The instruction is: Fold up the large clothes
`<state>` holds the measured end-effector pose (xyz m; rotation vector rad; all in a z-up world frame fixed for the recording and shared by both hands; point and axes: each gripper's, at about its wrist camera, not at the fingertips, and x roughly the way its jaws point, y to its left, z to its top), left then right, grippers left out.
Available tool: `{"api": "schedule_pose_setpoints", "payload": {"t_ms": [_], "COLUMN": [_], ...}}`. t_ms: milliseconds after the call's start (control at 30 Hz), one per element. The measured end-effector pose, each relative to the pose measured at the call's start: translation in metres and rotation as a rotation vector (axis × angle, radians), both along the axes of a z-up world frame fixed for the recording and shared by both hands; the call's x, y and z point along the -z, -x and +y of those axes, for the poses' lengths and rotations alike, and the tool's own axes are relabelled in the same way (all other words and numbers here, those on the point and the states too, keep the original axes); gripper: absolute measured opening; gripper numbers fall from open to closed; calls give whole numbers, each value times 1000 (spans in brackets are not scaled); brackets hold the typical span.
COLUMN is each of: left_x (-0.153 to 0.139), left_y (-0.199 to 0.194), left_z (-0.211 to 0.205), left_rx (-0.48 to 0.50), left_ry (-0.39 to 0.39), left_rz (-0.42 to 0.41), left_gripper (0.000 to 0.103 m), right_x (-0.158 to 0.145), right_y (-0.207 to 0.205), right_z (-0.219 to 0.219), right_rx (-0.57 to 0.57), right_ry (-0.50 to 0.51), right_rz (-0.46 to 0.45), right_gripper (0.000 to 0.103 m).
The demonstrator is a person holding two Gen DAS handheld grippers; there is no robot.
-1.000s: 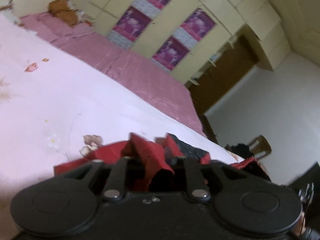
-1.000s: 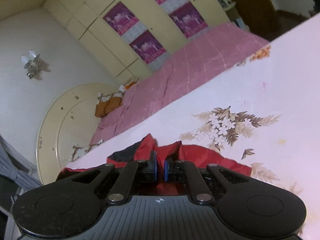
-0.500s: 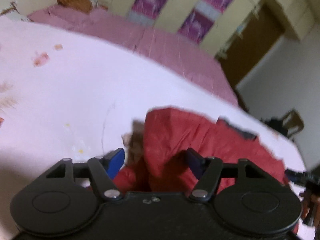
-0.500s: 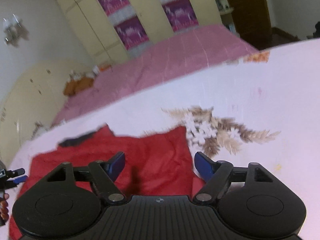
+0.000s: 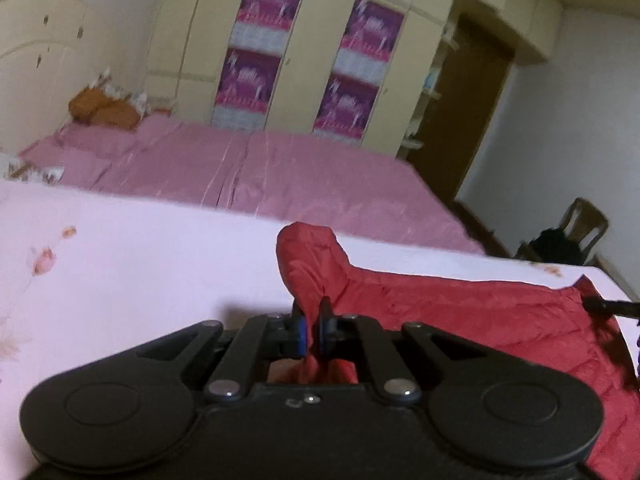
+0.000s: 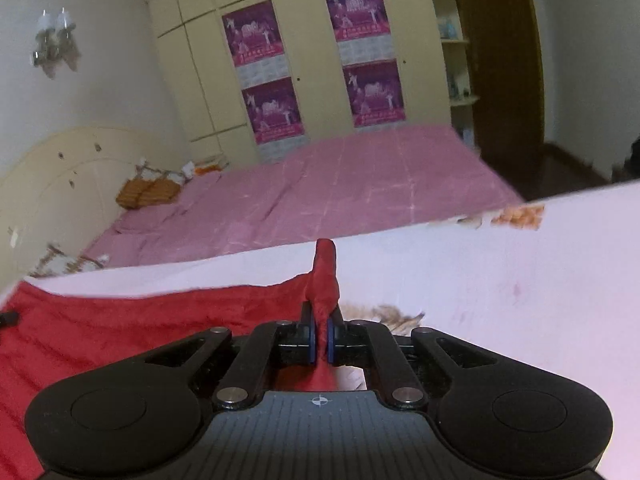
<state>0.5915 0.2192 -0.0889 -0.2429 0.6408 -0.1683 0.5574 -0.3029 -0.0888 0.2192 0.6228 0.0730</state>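
A red padded jacket [image 5: 460, 312] lies spread on a pale pink floral sheet [image 5: 140, 264]. My left gripper [image 5: 311, 330] is shut on a bunched fold of the jacket, which pokes up past the blue pads. In the right wrist view the same red jacket [image 6: 120, 328] stretches off to the left, and my right gripper [image 6: 320, 338] is shut on a thin pinched ridge of it that stands up between the pads. The tip of the other gripper shows at the far right edge of the left wrist view.
Behind the sheet lies a bed with a darker pink cover [image 5: 280, 176], orange-brown pillows [image 5: 104, 110] and a cream headboard [image 6: 60, 168]. A cream wardrobe with purple posters [image 6: 312, 60] fills the back wall. A wooden chair [image 5: 580, 232] and a brown door [image 5: 464, 120] are on the right.
Both grippers opened wide over the jacket half a second ago and have now shut on folds of it. Both views have rolled level and the jacket lies flatter.
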Motion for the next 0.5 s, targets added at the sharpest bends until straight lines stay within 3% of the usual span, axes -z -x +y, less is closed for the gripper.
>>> {"api": "schedule_pose_setpoints", "payload": {"t_ms": [100, 200, 400, 467, 500], "left_x": [22, 37, 35, 32, 31], "left_y": [-16, -17, -8, -8, -10], "left_z": [-3, -10, -15, -22, -24], "left_rx": [-2, 16, 11, 13, 7], "left_ry": [-22, -68, -119, -161, -184], "left_rz": [86, 123, 117, 121, 126], "left_gripper": [5, 5, 6, 11, 21], "right_x": [25, 53, 66, 64, 63], "right_y": [-12, -15, -7, -4, -4], "right_z": [5, 6, 15, 21, 25], "right_rx": [5, 14, 12, 11, 11], "right_ry": [40, 63, 149, 163, 166], "right_rz": [94, 182, 133, 136, 140], "right_gripper": [5, 5, 5, 5, 5]}}
